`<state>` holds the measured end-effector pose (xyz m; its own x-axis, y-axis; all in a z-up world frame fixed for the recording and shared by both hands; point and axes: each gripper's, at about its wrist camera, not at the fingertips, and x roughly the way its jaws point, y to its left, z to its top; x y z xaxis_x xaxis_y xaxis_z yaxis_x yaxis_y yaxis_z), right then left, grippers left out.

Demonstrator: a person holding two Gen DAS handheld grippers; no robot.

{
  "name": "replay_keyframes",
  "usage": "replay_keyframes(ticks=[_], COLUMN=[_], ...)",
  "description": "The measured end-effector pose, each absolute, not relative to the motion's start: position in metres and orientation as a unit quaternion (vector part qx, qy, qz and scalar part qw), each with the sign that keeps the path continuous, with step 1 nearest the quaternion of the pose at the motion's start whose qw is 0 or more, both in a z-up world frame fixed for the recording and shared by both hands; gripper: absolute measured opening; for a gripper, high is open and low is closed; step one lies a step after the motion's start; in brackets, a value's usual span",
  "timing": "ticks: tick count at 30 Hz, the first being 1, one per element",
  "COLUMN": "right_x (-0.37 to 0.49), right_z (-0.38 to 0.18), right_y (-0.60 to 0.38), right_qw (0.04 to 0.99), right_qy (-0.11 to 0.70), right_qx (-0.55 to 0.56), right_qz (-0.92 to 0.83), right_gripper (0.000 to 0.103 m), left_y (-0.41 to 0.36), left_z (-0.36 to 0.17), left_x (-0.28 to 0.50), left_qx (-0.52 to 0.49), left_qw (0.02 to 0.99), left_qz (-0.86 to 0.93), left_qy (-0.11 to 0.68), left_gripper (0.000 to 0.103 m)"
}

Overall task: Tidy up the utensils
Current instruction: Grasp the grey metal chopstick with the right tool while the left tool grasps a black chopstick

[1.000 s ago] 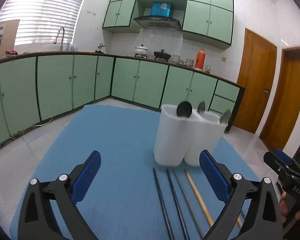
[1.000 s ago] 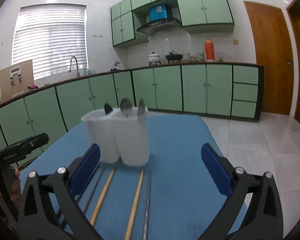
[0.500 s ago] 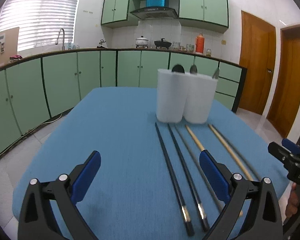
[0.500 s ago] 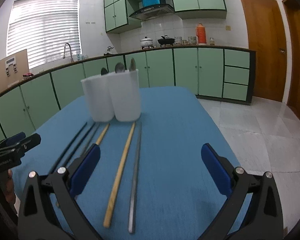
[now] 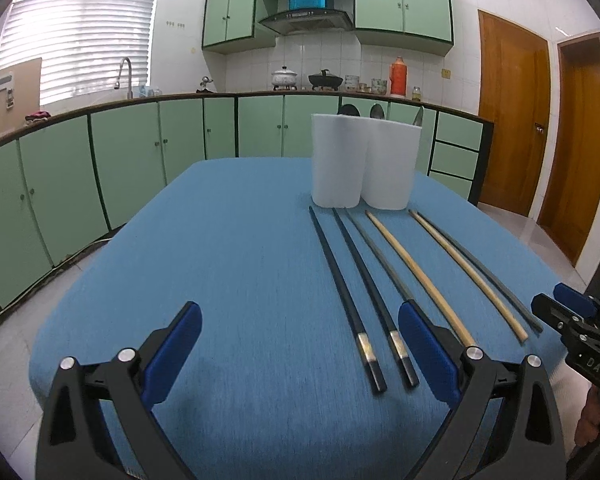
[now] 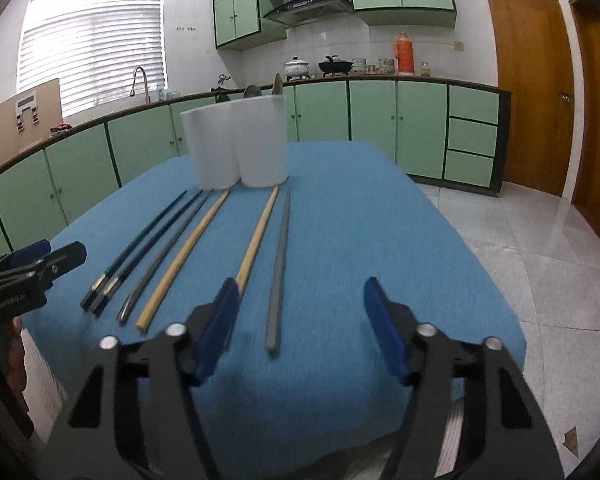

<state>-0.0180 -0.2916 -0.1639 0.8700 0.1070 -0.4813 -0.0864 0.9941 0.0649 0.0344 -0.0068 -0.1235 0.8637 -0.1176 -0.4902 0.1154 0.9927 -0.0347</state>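
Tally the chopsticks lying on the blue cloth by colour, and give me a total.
Black chopsticks: 2
Grey chopsticks: 2
Wooden chopsticks: 2
Total: 6, all lying side by side on the blue cloth in front of the white holder.

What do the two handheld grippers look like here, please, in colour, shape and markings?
Both the left gripper and the right gripper have black angular frames with triangular cut-outs, silver round bolts at the joints, and flat blue pads on the fingers. Seen from the other camera, each black body carries small white lettering, too blurred to read fully.
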Motion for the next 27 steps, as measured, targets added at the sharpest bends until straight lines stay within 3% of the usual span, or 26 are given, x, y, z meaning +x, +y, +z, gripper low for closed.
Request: replay_keyframes(ticks=[13, 23, 27], right_x=[-0.033, -0.027, -0.028], right_z=[-0.176, -0.180, -0.183], right_y=[-0.281, -0.272, -0.271], right_qw=[0.964, 0.971, 0.973], right_qy=[0.258, 0.237, 0.227], right_qx=[0.017, -0.013, -0.031], right_qz=[0.062, 0.036, 0.024], right_gripper=[0.023, 0.012, 0.008], left_y=[-0.009, -0.009, -0.010], left_z=[-0.129, -0.134, -0.139], left_x=[0.020, 0.018, 0.019], left_qx=[-0.003, -0.009, -0.002], left_qw=[0.964, 0.963, 0.960], left_qz=[-0.062, -0.059, -0.059], left_qy=[0.257, 0.263, 0.273], left_gripper=[0.096, 0.096, 0.087])
